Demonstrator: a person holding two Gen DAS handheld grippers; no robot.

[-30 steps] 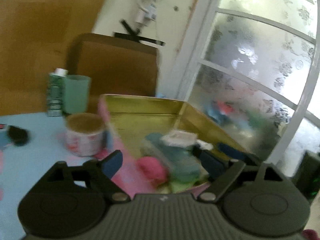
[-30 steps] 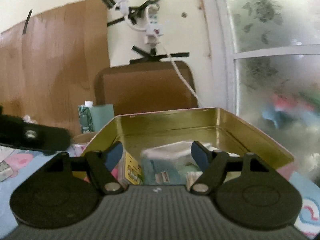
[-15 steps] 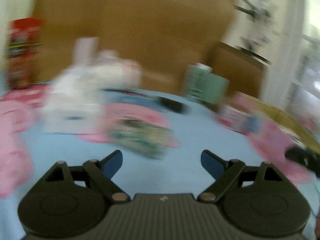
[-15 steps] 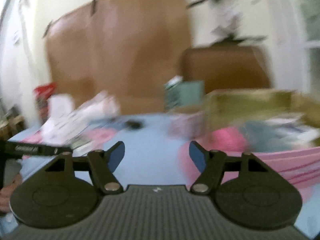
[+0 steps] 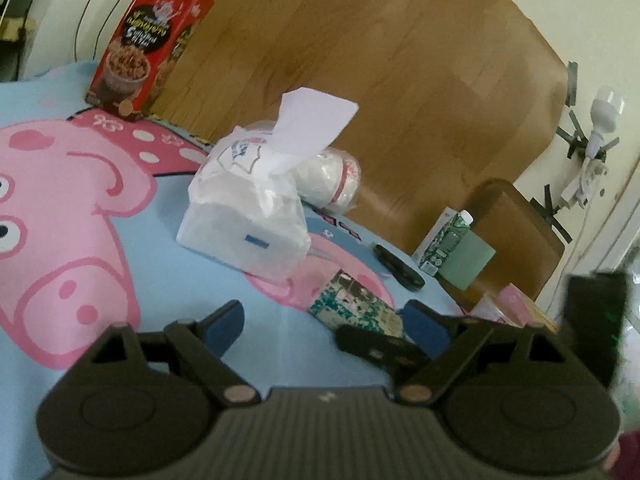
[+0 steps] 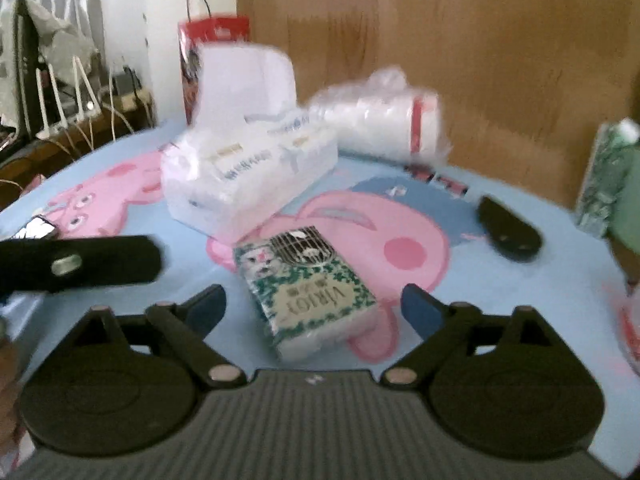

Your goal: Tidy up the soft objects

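**Two open grippers closing in on the tissue packs**

Two soft packs lie on the blue cartoon tablecloth (image 6: 168,264). The small green tissue pack (image 6: 306,292) sits flat just ahead of the right gripper (image 6: 314,306), lined up with the gap between its blue fingertips but not yet between them; those jaws are opening and nothing is in them. Behind it, well apart from the fingers, is the large white tissue pack (image 5: 244,216) with one sheet sticking up from its top. The left gripper (image 5: 324,322) has its jaws spread wide and empty too, pointing toward the same patch of cloth.

My reading is that this is the reach for the next soft item, most likely the green pack. The next move calls for the right gripper to come forward and down until the fingertips straddle the pack's long sides, then close gently (a wrapped tissue pack will give and may slip in its film).

Around them: a bagged white roll (image 6: 384,128) lies on its side behind the big pack, a red cereal box (image 5: 148,44) stands at the far edge, and a green carton (image 5: 444,246) stands against the wooden board. A black flat object (image 6: 508,228) lies on the cloth to the right of the green pack. The main hazard is crowding: one finger of the left gripper reaches into the right wrist view, near the green pack, so both tools could collide over it.
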